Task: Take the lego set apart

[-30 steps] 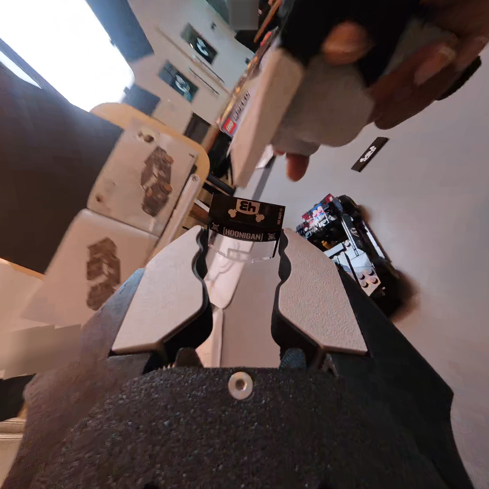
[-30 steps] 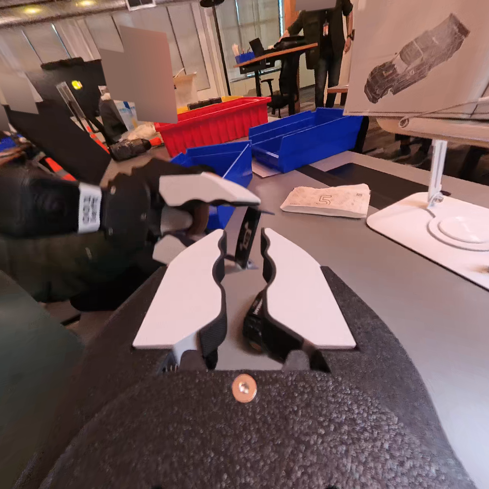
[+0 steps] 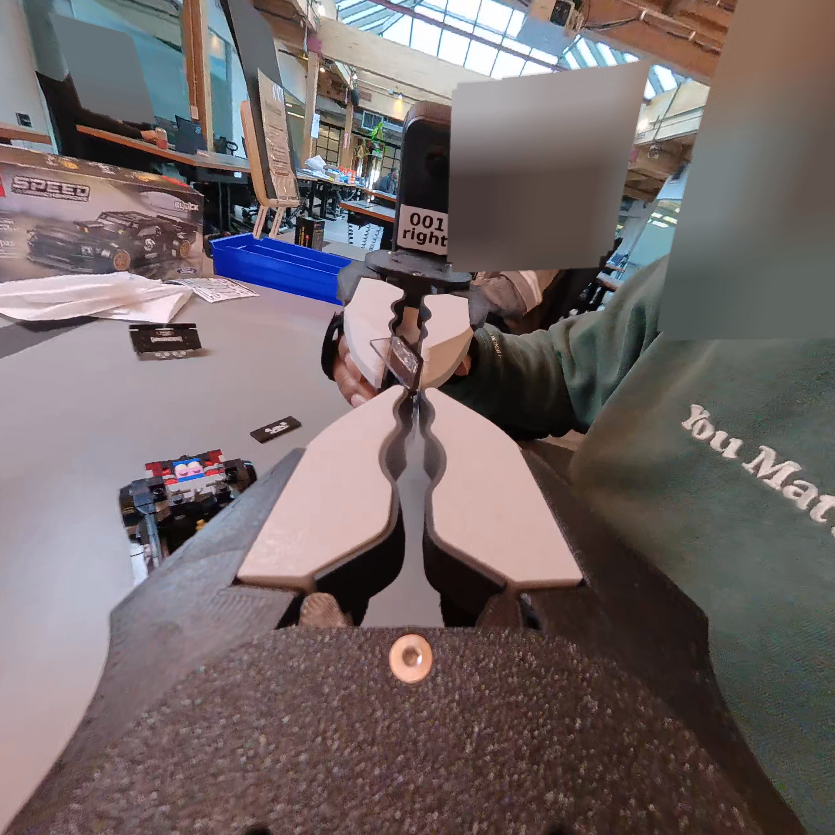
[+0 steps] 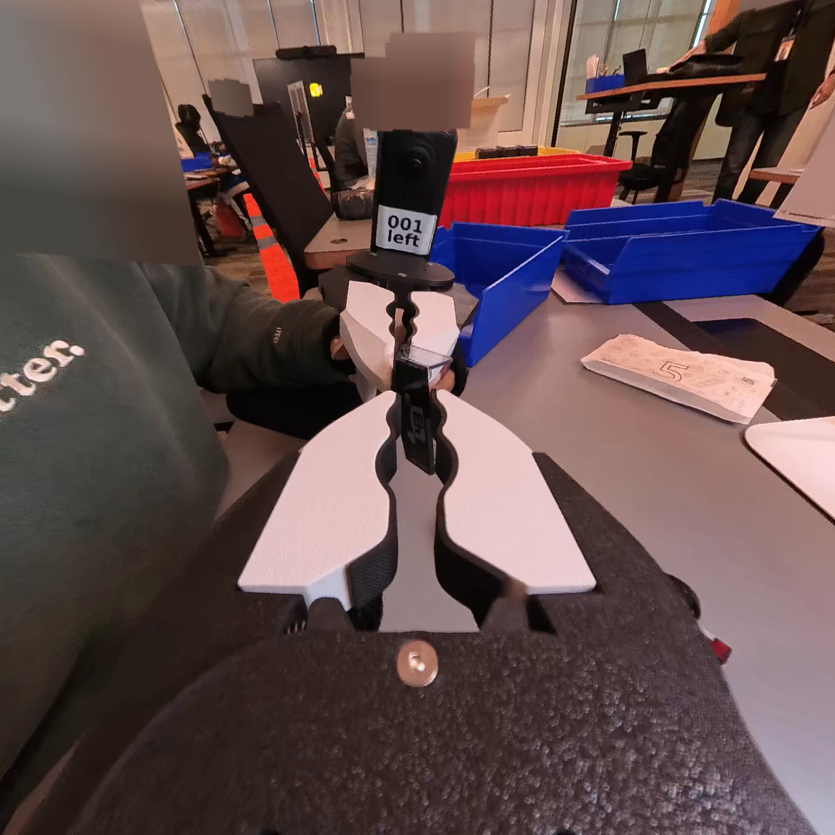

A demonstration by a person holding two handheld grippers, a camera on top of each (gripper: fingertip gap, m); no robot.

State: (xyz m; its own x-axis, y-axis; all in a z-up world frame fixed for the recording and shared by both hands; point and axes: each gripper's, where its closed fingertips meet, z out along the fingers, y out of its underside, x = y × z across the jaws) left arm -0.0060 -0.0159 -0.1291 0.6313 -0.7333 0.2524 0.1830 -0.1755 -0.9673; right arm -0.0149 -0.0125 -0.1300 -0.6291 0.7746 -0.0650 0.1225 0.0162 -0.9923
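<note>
The grey tabletop (image 3: 113, 406) stands in an open workshop with skylights; it carries blue bins (image 4: 687, 253), a paper bag (image 4: 677, 379), a set box (image 3: 99, 226), loose black plates (image 3: 165, 340) and the partly stripped lego car (image 3: 180, 492). The two tools face each other above the tabletop edge, in front of the person's green sweatshirt (image 3: 723, 497). The left hand-held gripper (image 3: 413, 400) is pressed together on the clear part of a small piece; the right hand-held gripper (image 4: 415, 402) pinches the black tile (image 4: 418, 424) joined to that clear part (image 4: 424, 357). A second ago the left tool pointed down at the tabletop with its fingers spread around the piece — it has since swung level and clamped. The car's near end is cut off behind the left tool body, and whether tile and clear part are fully seated cannot be determined.
</note>
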